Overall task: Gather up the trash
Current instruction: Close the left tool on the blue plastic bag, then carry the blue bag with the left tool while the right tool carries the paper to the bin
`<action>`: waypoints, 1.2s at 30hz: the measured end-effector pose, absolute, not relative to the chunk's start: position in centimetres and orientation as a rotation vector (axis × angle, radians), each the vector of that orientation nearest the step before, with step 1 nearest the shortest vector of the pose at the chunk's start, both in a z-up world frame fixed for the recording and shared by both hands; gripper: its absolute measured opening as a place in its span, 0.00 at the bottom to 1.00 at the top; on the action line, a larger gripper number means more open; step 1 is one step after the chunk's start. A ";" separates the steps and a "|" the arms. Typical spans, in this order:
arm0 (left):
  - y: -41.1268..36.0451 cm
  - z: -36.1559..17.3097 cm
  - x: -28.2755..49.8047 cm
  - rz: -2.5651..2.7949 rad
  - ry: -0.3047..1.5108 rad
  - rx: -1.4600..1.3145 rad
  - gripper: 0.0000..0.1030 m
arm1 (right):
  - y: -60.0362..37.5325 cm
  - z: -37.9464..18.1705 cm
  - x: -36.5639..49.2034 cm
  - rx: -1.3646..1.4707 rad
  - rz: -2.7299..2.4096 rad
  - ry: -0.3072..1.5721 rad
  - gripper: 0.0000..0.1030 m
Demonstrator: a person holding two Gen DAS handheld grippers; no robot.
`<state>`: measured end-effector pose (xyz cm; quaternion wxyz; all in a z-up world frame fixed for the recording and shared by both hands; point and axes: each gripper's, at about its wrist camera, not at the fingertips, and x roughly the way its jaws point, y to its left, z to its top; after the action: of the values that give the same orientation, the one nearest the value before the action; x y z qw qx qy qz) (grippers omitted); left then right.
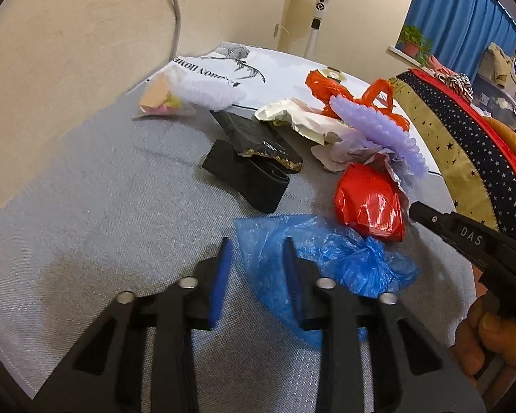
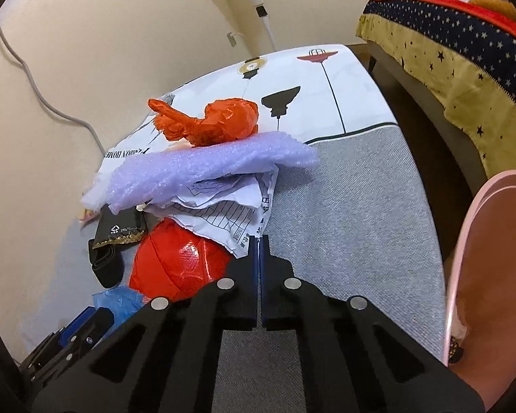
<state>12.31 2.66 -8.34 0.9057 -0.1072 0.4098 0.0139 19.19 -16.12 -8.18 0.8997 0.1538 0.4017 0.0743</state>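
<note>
my right gripper (image 2: 260,241) is pinched shut on the printed paper (image 2: 230,206) edge; my left gripper (image 1: 256,258) gapes partly around the blue bag (image 1: 326,254), so i squeeze fully before lifting.

On the table (image 1: 86,213) the trash is heaped toward the right. A plastic bag (image 1: 330,251) lies nearest, a foil bundle (image 1: 368,203) just behind it, crumpled paper (image 2: 230,206) and bubble wrap (image 2: 206,168) piled farther back. A pouch (image 1: 261,144) is laid to their left.
</note>
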 end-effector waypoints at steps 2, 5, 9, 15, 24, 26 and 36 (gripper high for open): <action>2.7 -8.4 12.3 0.021 0.852 -0.220 0.13 | -16.2 -7.9 18.9 0.306 0.151 0.823 0.00; 2.7 -8.3 12.0 0.017 0.848 -0.222 0.04 | -16.4 -7.4 18.4 0.297 0.152 0.812 0.00; 2.7 -7.7 11.8 0.009 0.833 -0.226 0.01 | -16.6 -6.5 17.4 0.282 0.155 0.798 0.00; 2.7 -6.2 11.0 -0.012 0.789 -0.217 0.00 | -17.2 -4.4 15.1 0.251 0.160 0.760 0.00; 1.5 -3.5 8.9 -0.049 0.697 -0.157 0.00 | -18.0 -1.2 11.0 0.190 0.152 0.699 0.00; 1.3 -3.0 8.5 -0.059 0.682 -0.148 0.00 | -18.2 -0.4 10.1 0.170 0.148 0.682 0.00; 0.4 -1.2 6.4 -0.101 0.618 -0.118 0.00 | -19.7 2.3 6.0 0.127 0.123 0.622 0.00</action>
<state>6.42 0.37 -1.20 0.9496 -0.0579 0.3040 -0.0496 5.96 -19.66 2.27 0.9483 0.0622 0.3054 0.0603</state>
